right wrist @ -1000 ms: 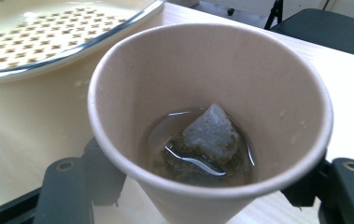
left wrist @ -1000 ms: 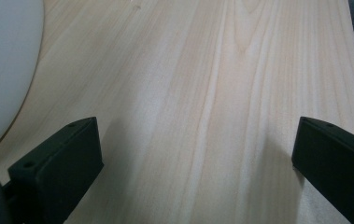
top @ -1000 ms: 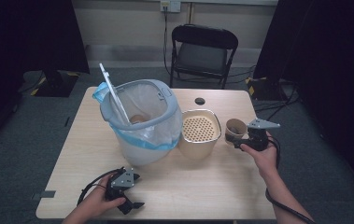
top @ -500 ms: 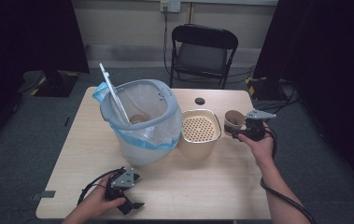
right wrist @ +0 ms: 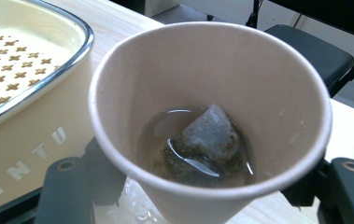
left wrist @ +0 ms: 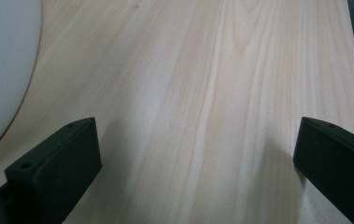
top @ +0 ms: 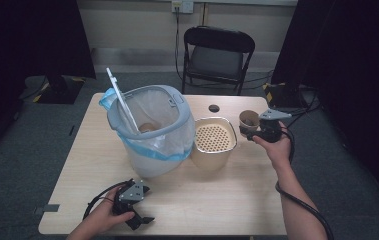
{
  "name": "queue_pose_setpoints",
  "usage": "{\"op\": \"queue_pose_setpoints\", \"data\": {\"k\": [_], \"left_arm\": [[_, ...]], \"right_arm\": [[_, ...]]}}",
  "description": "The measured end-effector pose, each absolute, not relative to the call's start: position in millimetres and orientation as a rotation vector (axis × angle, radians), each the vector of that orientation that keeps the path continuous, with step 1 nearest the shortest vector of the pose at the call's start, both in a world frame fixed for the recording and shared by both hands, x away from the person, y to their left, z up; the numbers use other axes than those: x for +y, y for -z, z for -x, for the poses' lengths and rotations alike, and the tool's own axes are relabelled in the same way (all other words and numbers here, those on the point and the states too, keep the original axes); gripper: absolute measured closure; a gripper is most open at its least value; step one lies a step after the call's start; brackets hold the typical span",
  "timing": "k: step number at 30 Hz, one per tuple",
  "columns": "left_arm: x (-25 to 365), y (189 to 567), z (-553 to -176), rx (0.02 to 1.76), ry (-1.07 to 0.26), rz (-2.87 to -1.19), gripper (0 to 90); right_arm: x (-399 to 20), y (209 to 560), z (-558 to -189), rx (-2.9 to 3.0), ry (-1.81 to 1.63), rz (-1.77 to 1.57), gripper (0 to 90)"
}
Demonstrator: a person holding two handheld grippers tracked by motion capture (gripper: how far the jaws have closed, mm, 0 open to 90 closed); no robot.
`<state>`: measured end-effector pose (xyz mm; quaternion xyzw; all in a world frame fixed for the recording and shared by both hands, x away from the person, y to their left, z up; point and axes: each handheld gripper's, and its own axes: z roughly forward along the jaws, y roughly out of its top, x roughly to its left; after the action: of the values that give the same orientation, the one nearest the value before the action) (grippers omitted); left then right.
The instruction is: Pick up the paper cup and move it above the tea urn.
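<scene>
A brown paper cup (top: 248, 119) is held just above the table's right side, beside the cream container, with my right gripper (top: 251, 131) shut on its wall. In the right gripper view the cup (right wrist: 258, 84) tilts slightly between the jaws of my right gripper (right wrist: 202, 200). It holds a little brownish liquid and a wet tea bag (right wrist: 209, 135). My left gripper (top: 147, 205) rests near the table's front left edge. In the left gripper view that gripper (left wrist: 193, 158) is open wide over bare wood, with nothing between its jaws.
A grey bin (top: 152, 145) with a blue liner and a raised white lid stands at the table's centre left. A cream container (top: 214, 150) with a perforated top sits to its right. A black chair (top: 217, 55) stands behind the table. A dark round hole (top: 214, 108) marks the far edge.
My right gripper has carried the cup up and a little farther away, still beside the cream container. The left gripper has stayed where it was.
</scene>
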<state>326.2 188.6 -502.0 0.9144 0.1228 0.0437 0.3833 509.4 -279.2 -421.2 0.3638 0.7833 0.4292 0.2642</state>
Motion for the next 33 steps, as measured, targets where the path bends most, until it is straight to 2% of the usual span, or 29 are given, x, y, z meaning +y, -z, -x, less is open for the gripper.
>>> {"op": "queue_pose_setpoints", "data": {"k": [17, 33], "left_arm": [[188.6, 502.0, -326.2, 0.313, -0.111, -2.331, 0.1], [188.6, 502.0, -326.1, 0.313, -0.112, -2.331, 0.1]], "right_arm": [[-268.2, 407.2, -533.9, 2.134, -1.138, -0.812, 31.1], [-255.0, 390.3, -539.6, 2.106, -1.035, -0.677, 31.3]]}}
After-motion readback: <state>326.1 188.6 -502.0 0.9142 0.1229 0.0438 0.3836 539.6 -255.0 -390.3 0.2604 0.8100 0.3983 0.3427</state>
